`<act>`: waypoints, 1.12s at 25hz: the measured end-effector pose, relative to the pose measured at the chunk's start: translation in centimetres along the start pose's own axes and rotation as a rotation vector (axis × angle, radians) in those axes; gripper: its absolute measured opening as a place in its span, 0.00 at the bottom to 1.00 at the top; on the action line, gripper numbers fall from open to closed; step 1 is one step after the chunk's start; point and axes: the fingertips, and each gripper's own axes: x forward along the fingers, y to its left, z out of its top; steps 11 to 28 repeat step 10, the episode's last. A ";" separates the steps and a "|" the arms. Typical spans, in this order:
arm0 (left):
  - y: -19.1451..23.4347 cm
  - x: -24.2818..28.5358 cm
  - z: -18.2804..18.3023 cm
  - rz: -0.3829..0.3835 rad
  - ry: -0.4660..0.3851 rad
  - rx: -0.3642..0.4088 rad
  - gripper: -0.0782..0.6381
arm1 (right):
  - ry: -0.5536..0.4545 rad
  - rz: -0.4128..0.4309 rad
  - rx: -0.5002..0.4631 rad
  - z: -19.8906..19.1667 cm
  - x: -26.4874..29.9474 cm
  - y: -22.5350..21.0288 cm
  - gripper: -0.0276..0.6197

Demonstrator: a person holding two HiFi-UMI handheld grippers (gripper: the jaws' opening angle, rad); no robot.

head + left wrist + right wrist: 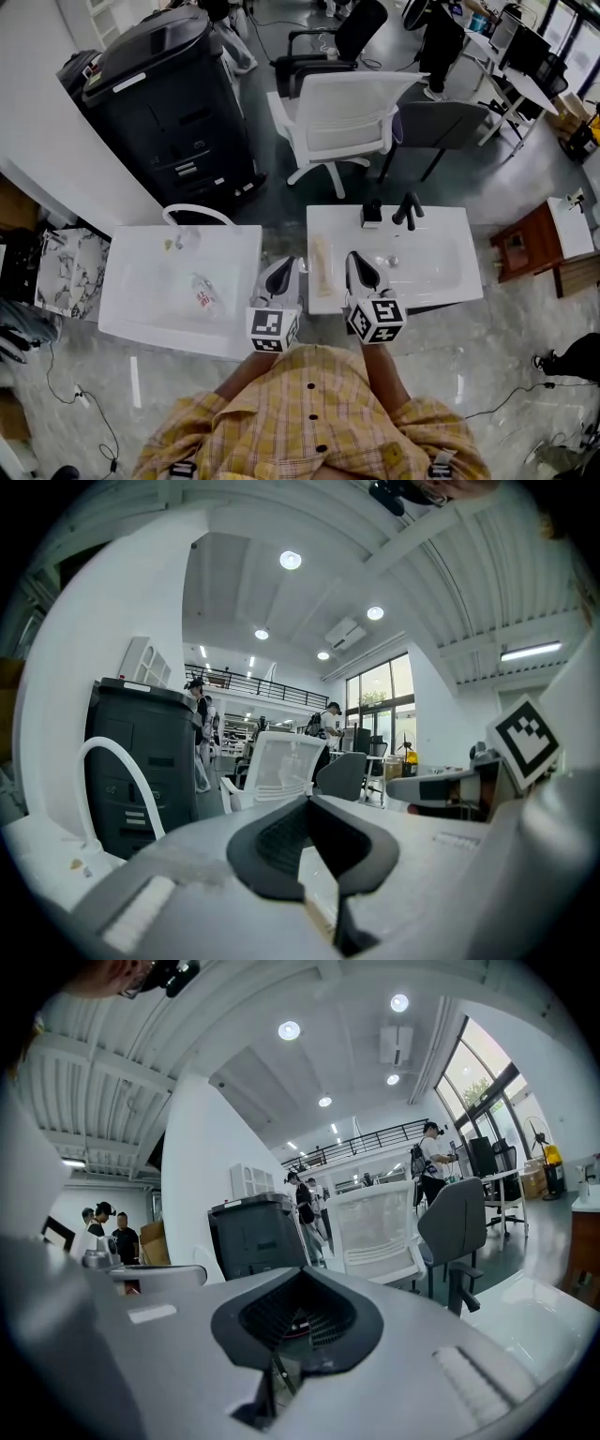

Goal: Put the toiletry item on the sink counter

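Both tools sit side by side at the lower middle of the head view, just above our checked shirt, and neither carries anything. The left tool (282,265) is clenched, its pads meeting with nothing between them. The right tool (355,261) is clenched on nothing as well, dark pads tip to tip. Their own views look out at the black printer (164,94) and the white chair (342,117) rather than down at any surface, so we read this as a neutral pose held level, not a reach.

At the lower left, a small clear bottle (202,294) lies on its side inside the white basin (127,281), well apart from the sink (427,267). A pale beige item (322,265) lies lengthwise on the flat strip of tabletop (330,225) left of the bowl, with the black tap (407,210) behind. We cannot tell which of the two is the toiletry item. If it is the bottle, the carry is not yet done, and the left tool sits nearer to it
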 end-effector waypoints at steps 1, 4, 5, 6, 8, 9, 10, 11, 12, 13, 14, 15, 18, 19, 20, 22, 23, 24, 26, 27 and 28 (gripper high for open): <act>-0.1 -0.1 0.0 -0.002 -0.002 0.002 0.11 | -0.001 -0.001 -0.001 0.0 -0.1 0.0 0.04; -0.4 -0.2 0.3 -0.011 -0.013 0.016 0.11 | -0.012 -0.005 -0.005 0.3 -0.3 0.1 0.04; -0.4 -0.1 0.5 -0.013 -0.018 0.020 0.11 | -0.017 -0.005 -0.008 0.4 -0.3 0.1 0.04; -0.4 0.0 0.6 -0.015 -0.021 0.022 0.11 | -0.021 -0.005 -0.011 0.6 -0.2 0.0 0.04; -0.4 0.2 0.7 -0.015 -0.027 0.022 0.11 | -0.025 -0.004 -0.015 0.7 -0.1 -0.1 0.04; -0.4 0.3 0.6 -0.015 -0.028 0.021 0.11 | -0.026 -0.004 -0.017 0.7 0.0 -0.1 0.04; -0.4 0.4 0.6 -0.014 -0.029 0.020 0.11 | -0.026 -0.003 -0.019 0.6 0.0 -0.2 0.04; -0.4 0.4 0.6 -0.014 -0.029 0.020 0.11 | -0.026 -0.003 -0.019 0.6 0.0 -0.2 0.04; -0.4 0.4 0.6 -0.014 -0.029 0.020 0.11 | -0.026 -0.003 -0.019 0.6 0.0 -0.2 0.04; -0.4 0.4 0.6 -0.014 -0.029 0.020 0.11 | -0.026 -0.003 -0.019 0.6 0.0 -0.2 0.04; -0.4 0.4 0.6 -0.014 -0.029 0.020 0.11 | -0.026 -0.003 -0.019 0.6 0.0 -0.2 0.04; -0.4 0.4 0.6 -0.014 -0.029 0.020 0.11 | -0.026 -0.003 -0.019 0.6 0.0 -0.2 0.04; -0.4 0.4 0.6 -0.014 -0.029 0.020 0.11 | -0.026 -0.003 -0.019 0.6 0.0 -0.2 0.04; -0.4 0.4 0.6 -0.014 -0.029 0.020 0.11 | -0.026 -0.003 -0.019 0.6 0.0 -0.2 0.04; -0.4 0.4 0.6 -0.014 -0.029 0.020 0.11 | -0.026 -0.003 -0.019 0.6 0.0 -0.2 0.04; -0.4 0.4 0.6 -0.014 -0.029 0.020 0.11 | -0.026 -0.003 -0.019 0.6 0.0 -0.2 0.04; -0.4 0.4 0.6 -0.014 -0.029 0.020 0.11 | -0.026 -0.003 -0.019 0.6 0.0 -0.2 0.04; -0.4 0.4 0.6 -0.014 -0.029 0.020 0.11 | -0.026 -0.003 -0.019 0.6 0.0 -0.2 0.04; -0.4 0.4 0.6 -0.014 -0.029 0.020 0.11 | -0.026 -0.003 -0.019 0.6 0.0 -0.2 0.04; -0.4 0.4 0.6 -0.014 -0.029 0.020 0.11 | -0.026 -0.003 -0.019 0.6 0.0 -0.2 0.04; -0.4 0.4 0.6 -0.014 -0.029 0.020 0.11 | -0.026 -0.003 -0.019 0.6 0.0 -0.2 0.04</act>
